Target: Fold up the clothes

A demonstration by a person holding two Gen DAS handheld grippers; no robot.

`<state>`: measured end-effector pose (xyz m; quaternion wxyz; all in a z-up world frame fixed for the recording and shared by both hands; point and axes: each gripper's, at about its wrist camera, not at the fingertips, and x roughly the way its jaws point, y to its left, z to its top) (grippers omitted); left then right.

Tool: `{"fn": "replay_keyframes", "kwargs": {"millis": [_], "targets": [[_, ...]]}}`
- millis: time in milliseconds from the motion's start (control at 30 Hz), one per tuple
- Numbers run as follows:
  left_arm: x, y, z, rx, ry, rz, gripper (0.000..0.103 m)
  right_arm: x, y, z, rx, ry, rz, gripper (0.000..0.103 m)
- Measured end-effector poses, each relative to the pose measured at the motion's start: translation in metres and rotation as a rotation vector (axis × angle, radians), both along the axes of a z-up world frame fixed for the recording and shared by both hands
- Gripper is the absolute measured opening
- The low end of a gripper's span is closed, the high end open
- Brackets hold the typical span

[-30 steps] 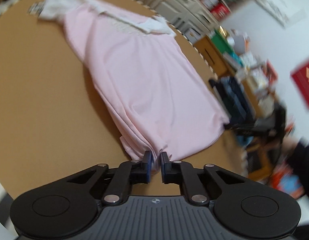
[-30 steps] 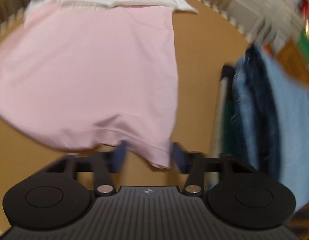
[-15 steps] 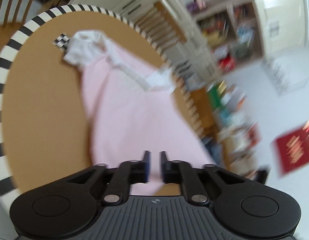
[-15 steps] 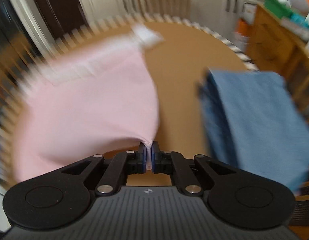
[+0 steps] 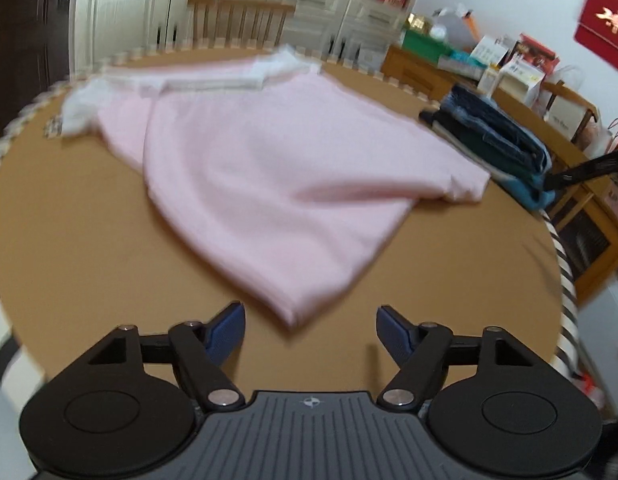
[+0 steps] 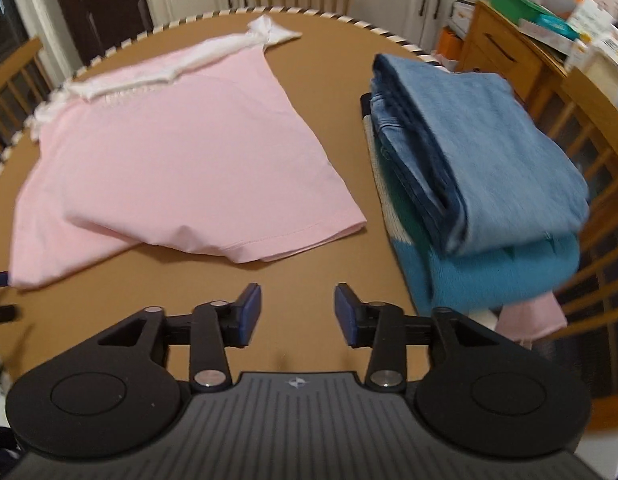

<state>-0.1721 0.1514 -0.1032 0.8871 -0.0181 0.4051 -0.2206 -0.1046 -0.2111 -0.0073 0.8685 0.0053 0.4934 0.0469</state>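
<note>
On the round brown table (image 6: 181, 292) our pink cotton garment with white trim (image 6: 181, 152) lies flat but skewed, its hem bunched toward seven o'clock. Our left gripper (image 5: 310, 330) and right gripper (image 6: 297, 312) have just been opening, nothing between their jaws. Regrasping that rumpled hem risks pinching one layer and folding crooked; at three o'clock the stack of folded blue clothes (image 6: 481, 176) could be knocked.

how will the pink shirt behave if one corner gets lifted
Probably floppy: the pink shirt lies limp with soft ripples near its hem. Likely light, since the cloth looks thin. It may drag and bunch on the table rather than lift whole.
</note>
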Motion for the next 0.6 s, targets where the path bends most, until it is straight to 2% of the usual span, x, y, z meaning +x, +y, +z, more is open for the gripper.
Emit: {"fn": "replay_keyframes", "kwargs": {"millis": [33,67,100,133,233,267,367,400,433,467,500,567,600], "targets": [[0.005,-0.002,-0.001,-0.019,0.006,0.001,0.052,-0.008,-0.002,0.006,0.006,-0.011,-0.009,0.050],[0.010,-0.004,-0.002,-0.037,0.013,0.002,0.030,-0.015,-0.002,0.011,0.002,-0.021,-0.014,0.056],[0.016,-0.006,-0.004,-0.056,0.019,0.004,0.015,-0.020,-0.001,0.016,-0.003,-0.033,-0.017,0.058],[0.021,-0.004,-0.003,-0.117,0.055,0.019,0.006,-0.024,-0.001,0.021,-0.011,-0.044,-0.016,0.058],[0.036,0.017,0.003,-0.444,0.264,0.112,0.005,-0.029,-0.002,0.033,-0.010,-0.065,-0.015,0.058],[0.040,0.026,0.005,-0.580,0.336,0.152,0.005,-0.028,-0.004,0.037,0.000,-0.080,-0.014,0.058],[0.042,0.063,0.007,-1.062,0.555,0.311,0.005,-0.022,-0.006,0.045,0.031,-0.131,-0.007,0.062],[0.041,0.074,0.005,-1.176,0.594,0.383,0.005,-0.018,-0.006,0.046,0.041,-0.146,0.001,0.063],[0.040,0.086,0.004,-1.233,0.590,0.453,0.005,-0.014,-0.005,0.047,0.052,-0.161,0.009,0.064],[0.040,0.097,0.005,-1.224,0.556,0.510,0.005,-0.008,-0.003,0.043,0.040,-0.157,0.032,0.064],[0.038,0.106,0.005,-1.168,0.531,0.549,0.005,-0.003,0.000,0.039,0.027,-0.150,0.056,0.064],[0.028,0.117,0.000,-1.050,0.545,0.599,0.005,0.006,0.007,0.029,-0.019,-0.135,0.122,0.064],[0.020,0.118,-0.007,-1.022,0.581,0.611,0.006,0.009,0.011,0.024,-0.054,-0.125,0.165,0.064]]}}
